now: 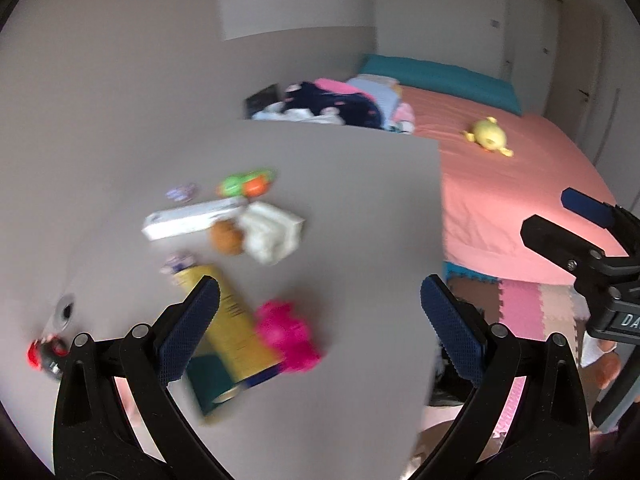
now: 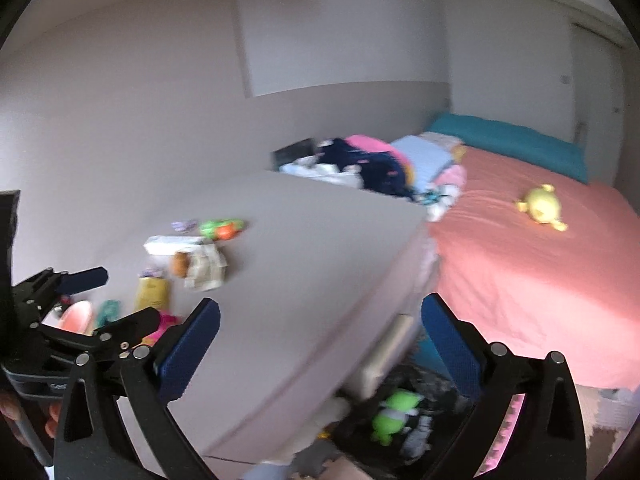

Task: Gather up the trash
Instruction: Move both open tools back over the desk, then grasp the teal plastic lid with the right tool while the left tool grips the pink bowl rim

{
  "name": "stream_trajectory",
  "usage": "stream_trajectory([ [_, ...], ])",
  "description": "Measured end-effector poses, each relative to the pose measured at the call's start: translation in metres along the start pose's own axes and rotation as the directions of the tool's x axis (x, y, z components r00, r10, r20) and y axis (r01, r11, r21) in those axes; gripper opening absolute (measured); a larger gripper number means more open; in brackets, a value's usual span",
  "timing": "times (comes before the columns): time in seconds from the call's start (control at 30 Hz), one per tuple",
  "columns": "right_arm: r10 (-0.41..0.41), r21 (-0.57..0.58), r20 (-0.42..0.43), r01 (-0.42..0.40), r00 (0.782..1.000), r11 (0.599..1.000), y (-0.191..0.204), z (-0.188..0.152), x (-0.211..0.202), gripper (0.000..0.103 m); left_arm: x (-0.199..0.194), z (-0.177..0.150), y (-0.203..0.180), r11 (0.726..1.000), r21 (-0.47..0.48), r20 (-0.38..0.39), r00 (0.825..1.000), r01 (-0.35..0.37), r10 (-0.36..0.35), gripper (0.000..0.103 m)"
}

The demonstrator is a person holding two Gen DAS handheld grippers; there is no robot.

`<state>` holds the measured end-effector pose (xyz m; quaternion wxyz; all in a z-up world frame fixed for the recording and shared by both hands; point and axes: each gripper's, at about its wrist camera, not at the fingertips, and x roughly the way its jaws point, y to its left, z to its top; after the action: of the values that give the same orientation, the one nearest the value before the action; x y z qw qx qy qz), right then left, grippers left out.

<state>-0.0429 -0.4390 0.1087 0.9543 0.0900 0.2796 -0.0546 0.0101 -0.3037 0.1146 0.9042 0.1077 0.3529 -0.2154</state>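
Pale grey walls (image 2: 140, 92) enclose a bedroom. A bed (image 1: 516, 184) with salmon sheet and teal pillow (image 1: 436, 76) stands right of a grey table (image 1: 352, 240) (both blurred); foam mats (image 1: 520, 308) cover the floor.

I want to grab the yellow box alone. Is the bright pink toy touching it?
Touching, it seems: in the left wrist view the bright pink toy lies pressed against the yellow box with no table showing between them, though the picture is blurred.

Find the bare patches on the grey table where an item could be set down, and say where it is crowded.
Bare: the grey table between the white cloth and the bed-side edge. Crowded: left side, around the yellow box and pink toy.
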Motion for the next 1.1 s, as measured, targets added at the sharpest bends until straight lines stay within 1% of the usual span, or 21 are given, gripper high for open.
stream_trajectory([
  [0.07,0.071,-0.023,-0.005,-0.071,0.997,0.997,0.024,-0.001,0.004,0.100,-0.010,-0.008,0.024,0.999,-0.038,0.000,1.000,-0.025,0.025,0.097],
  [0.2,0.137,-0.066,-0.038,-0.139,0.990,0.988,0.069,-0.004,0.010,0.100,-0.027,-0.022,0.069,0.989,-0.121,-0.014,0.996,-0.086,0.085,0.097],
  [0.3,0.211,-0.087,-0.082,-0.218,0.974,0.972,0.103,-0.007,0.017,0.099,-0.038,-0.036,0.102,0.973,-0.183,-0.030,0.990,-0.140,0.137,0.097],
  [0.33,0.239,-0.093,-0.101,-0.249,0.966,0.964,0.115,-0.009,0.020,0.095,-0.040,-0.040,0.110,0.969,-0.199,-0.033,0.989,-0.149,0.145,0.097],
  [0.37,0.251,-0.101,-0.123,-0.264,0.960,0.959,0.125,-0.012,0.023,0.093,-0.043,-0.046,0.124,0.959,-0.232,-0.042,0.986,-0.165,0.160,0.097],
  [0.4,0.260,-0.109,-0.145,-0.276,0.955,0.955,0.135,-0.013,0.026,0.087,-0.044,-0.051,0.132,0.953,-0.250,-0.047,0.985,-0.173,0.166,0.097],
  [0.43,0.278,-0.111,-0.178,-0.300,0.944,0.948,0.147,-0.016,0.033,0.076,-0.045,-0.057,0.145,0.942,-0.285,-0.058,0.984,-0.178,0.169,0.097],
  [0.5,0.286,-0.105,-0.224,-0.315,0.931,0.943,0.163,-0.020,0.043,0.063,-0.046,-0.066,0.160,0.925,-0.335,-0.074,0.984,-0.179,0.164,0.097],
  [0.53,0.286,-0.101,-0.243,-0.318,0.927,0.943,0.169,-0.022,0.047,0.061,-0.046,-0.070,0.167,0.917,-0.355,-0.080,0.983,-0.183,0.166,0.097],
  [0.57,0.298,-0.087,-0.267,-0.331,0.916,0.940,0.174,-0.025,0.052,0.061,-0.044,-0.075,0.176,0.905,-0.371,-0.098,0.978,-0.207,0.183,0.097],
  [0.6,0.305,-0.076,-0.285,-0.339,0.909,0.938,0.177,-0.028,0.056,0.060,-0.042,-0.077,0.180,0.901,-0.374,-0.108,0.975,-0.220,0.193,0.097],
  [0.67,0.324,-0.044,-0.334,-0.358,0.885,0.933,0.182,-0.038,0.064,0.060,-0.035,-0.084,0.190,0.891,-0.379,-0.136,0.968,-0.250,0.213,0.097],
  [0.77,0.354,0.033,-0.392,-0.371,0.849,0.928,0.182,-0.052,0.076,0.061,-0.027,-0.094,0.201,0.884,-0.396,-0.156,0.967,-0.247,0.200,0.097],
  [0.8,0.358,0.055,-0.407,-0.369,0.841,0.928,0.181,-0.055,0.079,0.064,-0.024,-0.096,0.204,0.882,-0.404,-0.161,0.968,-0.242,0.192,0.097],
  [0.83,0.354,0.075,-0.419,-0.357,0.836,0.931,0.181,-0.059,0.084,0.069,-0.022,-0.098,0.207,0.879,-0.412,-0.165,0.969,-0.238,0.185,0.097],
  [0.9,0.339,0.094,-0.424,-0.331,0.840,0.939,0.180,-0.062,0.091,0.073,-0.019,-0.100,0.209,0.879,-0.419,-0.168,0.971,-0.227,0.171,0.097],
  [0.97,0.321,0.101,-0.418,-0.308,0.850,0.946,0.180,-0.061,0.100,0.076,-0.016,-0.101,0.211,0.879,-0.425,-0.171,0.972,-0.217,0.158,0.097],
  [1.1,0.316,0.118,-0.416,-0.294,0.853,0.948,0.183,-0.058,0.114,0.078,-0.004,-0.102,0.211,0.882,-0.421,-0.187,0.972,-0.211,0.143,0.097],
])
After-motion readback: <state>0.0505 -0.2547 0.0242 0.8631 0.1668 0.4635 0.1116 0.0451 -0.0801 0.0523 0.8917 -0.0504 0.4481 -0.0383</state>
